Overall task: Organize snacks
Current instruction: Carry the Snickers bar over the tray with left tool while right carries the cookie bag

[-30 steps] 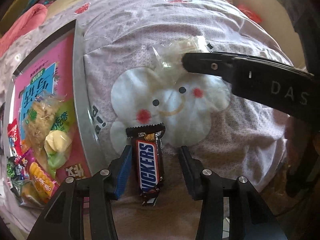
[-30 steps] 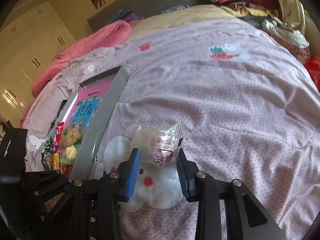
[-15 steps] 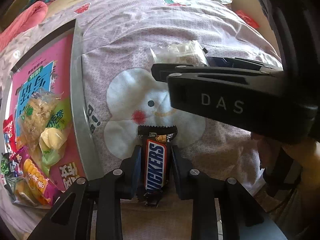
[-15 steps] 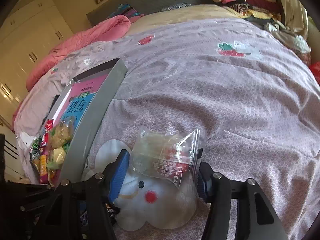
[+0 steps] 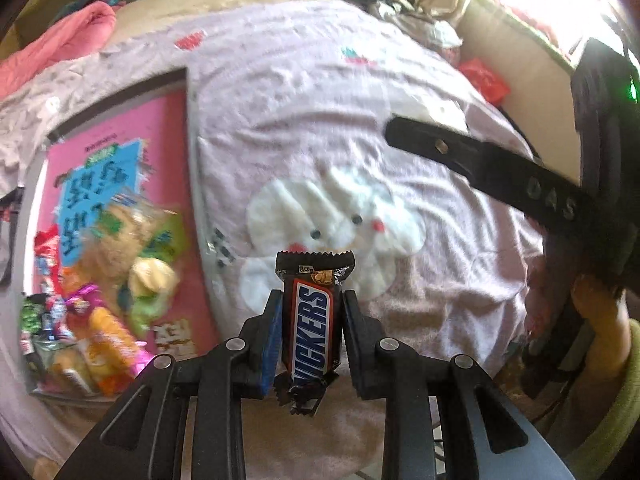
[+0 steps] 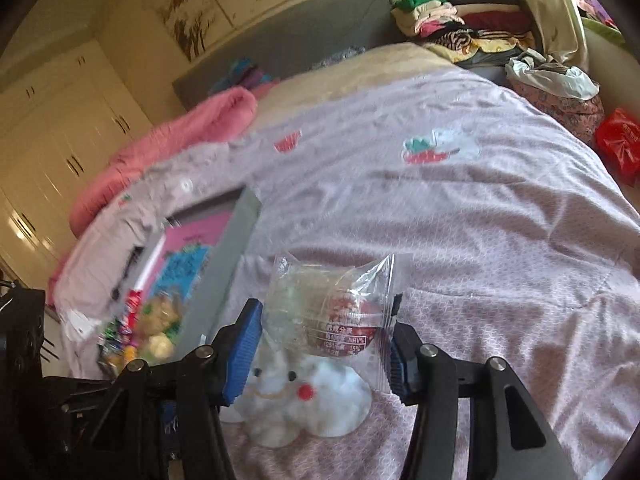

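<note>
My left gripper (image 5: 310, 300) is shut on a Snickers bar (image 5: 314, 320) and holds it upright, lifted off the lilac bedspread. My right gripper (image 6: 326, 320) is shut on a clear-wrapped snack pack (image 6: 332, 312) with a red label, also lifted above the bed. The right gripper's black finger (image 5: 480, 164) crosses the upper right of the left wrist view. A pink tray-like box (image 5: 120, 168) lies at the left, with several snack packets (image 5: 120, 272) at its near end. It also shows in the right wrist view (image 6: 196, 248).
A white cloud face (image 5: 332, 216) is printed on the bedspread under both grippers. A pink blanket (image 6: 180, 136) lies at the far left of the bed. Folded clothes (image 6: 460, 20) are piled at the back, and a red bag (image 6: 618, 144) sits at the right edge.
Both grippers have risen off the bed with their snacks. The left jaws closed on the Snickers bar about half a second ago. The right gripper has moved up and right in the left view.
</note>
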Action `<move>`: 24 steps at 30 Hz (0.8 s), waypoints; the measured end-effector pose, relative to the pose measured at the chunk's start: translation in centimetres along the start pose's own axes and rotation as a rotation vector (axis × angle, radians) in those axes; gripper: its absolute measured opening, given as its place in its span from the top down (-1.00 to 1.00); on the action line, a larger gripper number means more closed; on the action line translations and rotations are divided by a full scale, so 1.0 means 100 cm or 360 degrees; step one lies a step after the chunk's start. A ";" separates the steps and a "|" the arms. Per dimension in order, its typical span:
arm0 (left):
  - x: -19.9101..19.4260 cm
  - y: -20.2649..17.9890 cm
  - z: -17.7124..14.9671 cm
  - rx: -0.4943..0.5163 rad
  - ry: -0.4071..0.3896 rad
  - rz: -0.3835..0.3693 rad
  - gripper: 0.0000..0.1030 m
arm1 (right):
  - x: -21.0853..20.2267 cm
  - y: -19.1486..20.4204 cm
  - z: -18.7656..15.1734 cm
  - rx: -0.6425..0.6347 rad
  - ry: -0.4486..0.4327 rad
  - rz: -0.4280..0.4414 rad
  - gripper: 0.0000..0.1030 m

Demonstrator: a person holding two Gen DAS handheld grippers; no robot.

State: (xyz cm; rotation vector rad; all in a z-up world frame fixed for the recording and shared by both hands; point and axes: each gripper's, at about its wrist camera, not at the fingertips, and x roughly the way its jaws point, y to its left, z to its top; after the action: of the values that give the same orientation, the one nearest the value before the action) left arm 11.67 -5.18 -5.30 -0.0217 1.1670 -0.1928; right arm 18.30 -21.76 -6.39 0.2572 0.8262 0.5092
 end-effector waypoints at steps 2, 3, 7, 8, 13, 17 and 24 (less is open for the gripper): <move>-0.011 0.007 -0.001 -0.0019 -0.0041 0.0008 0.44 | -0.006 0.004 0.001 -0.0004 -0.0035 0.0017 -0.07; -0.016 0.011 0.000 -0.0033 -0.0058 0.0009 0.44 | -0.009 0.008 0.002 -0.0015 -0.0051 0.0026 -0.07; -0.033 0.025 -0.003 -0.0085 -0.0113 0.0020 0.44 | -0.017 0.023 0.001 -0.0066 -0.0081 0.0055 -0.07; -0.037 0.027 -0.003 -0.0100 -0.0123 0.0021 0.44 | -0.020 0.027 0.000 -0.0075 -0.0087 0.0064 -0.07; -0.049 0.044 -0.005 -0.0166 -0.0160 0.0026 0.44 | -0.022 0.053 -0.004 -0.0121 -0.0086 0.0117 -0.07; -0.058 0.064 -0.009 -0.0228 -0.0196 0.0033 0.44 | -0.023 0.075 -0.011 -0.0180 -0.0068 0.0157 -0.07; -0.073 0.097 -0.017 -0.0338 -0.0249 0.0049 0.44 | -0.016 0.111 -0.023 -0.0264 -0.0017 0.0215 -0.07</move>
State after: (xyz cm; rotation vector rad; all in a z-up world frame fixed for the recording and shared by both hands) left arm 8.68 5.64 -0.45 -0.2023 1.0265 -0.0383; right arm 11.99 -13.11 -2.29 0.1630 0.7548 0.6986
